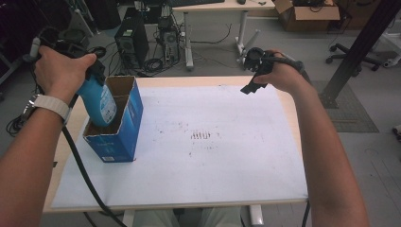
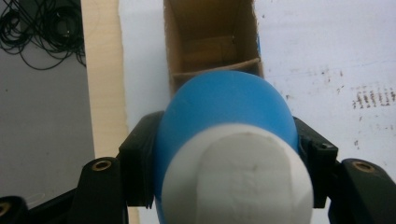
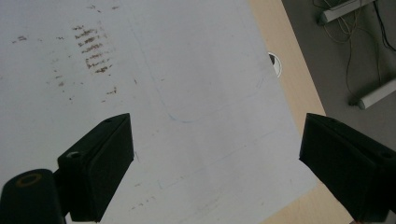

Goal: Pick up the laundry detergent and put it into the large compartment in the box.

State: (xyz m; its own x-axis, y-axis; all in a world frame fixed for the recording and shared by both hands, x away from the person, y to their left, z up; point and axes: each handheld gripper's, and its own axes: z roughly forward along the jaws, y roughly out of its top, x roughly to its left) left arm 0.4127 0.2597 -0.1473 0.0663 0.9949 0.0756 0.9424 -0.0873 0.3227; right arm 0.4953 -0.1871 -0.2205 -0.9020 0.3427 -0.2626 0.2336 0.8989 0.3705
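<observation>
From above, the left gripper (image 1: 92, 71) lowers a blue bottle (image 1: 100, 101) into the open blue box (image 1: 124, 132) on the surface (image 1: 213, 165). Its own camera shows fingers (image 2: 140, 161) grasping the bottle. The right gripper (image 3: 215, 163) hangs spread wide.

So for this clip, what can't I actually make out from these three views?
- Bottle: its lower end sits inside the blue box in the high view, so how deep it goes is hidden.
- Bottle label: blurred in the high view; in the left gripper view the bottle's white end faces the camera.
- Box print: too small to read.
- Left gripper: jaw tips hidden by the bottle.
- Right gripper: open, blurred in the high view.
</observation>
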